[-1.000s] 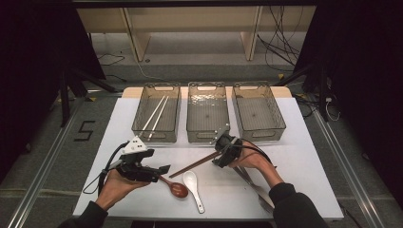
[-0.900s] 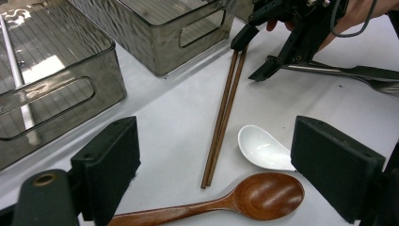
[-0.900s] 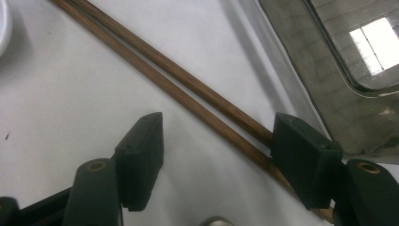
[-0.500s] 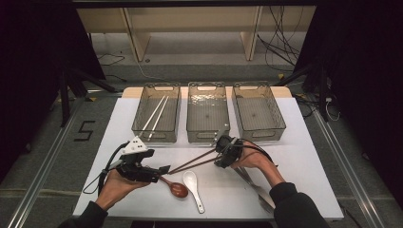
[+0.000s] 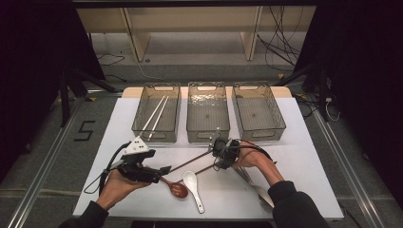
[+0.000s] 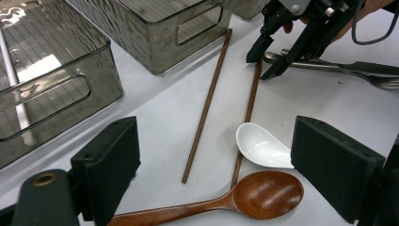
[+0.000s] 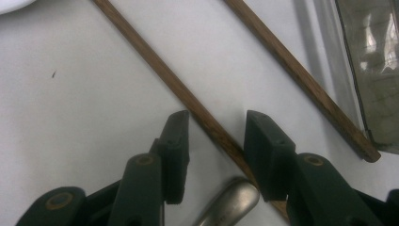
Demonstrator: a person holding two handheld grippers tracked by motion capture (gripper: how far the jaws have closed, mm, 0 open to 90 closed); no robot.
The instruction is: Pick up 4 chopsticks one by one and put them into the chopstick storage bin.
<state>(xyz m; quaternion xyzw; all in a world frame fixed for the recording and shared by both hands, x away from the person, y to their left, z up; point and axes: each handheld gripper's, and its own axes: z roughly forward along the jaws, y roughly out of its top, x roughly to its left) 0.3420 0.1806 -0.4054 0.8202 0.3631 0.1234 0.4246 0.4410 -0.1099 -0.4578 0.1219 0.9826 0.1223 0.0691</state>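
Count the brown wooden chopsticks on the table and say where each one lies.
2. One brown chopstick lies between the right gripper jaws, which have just been closing. The other chopstick lies beside it, reaching to the middle bin.

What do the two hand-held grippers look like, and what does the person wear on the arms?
Both the left gripper and the right gripper are black, each with two flat, blocky jaws and a trailing black cable. The left one carries a grey three-cornered plate on top. The person's sleeves are dark.
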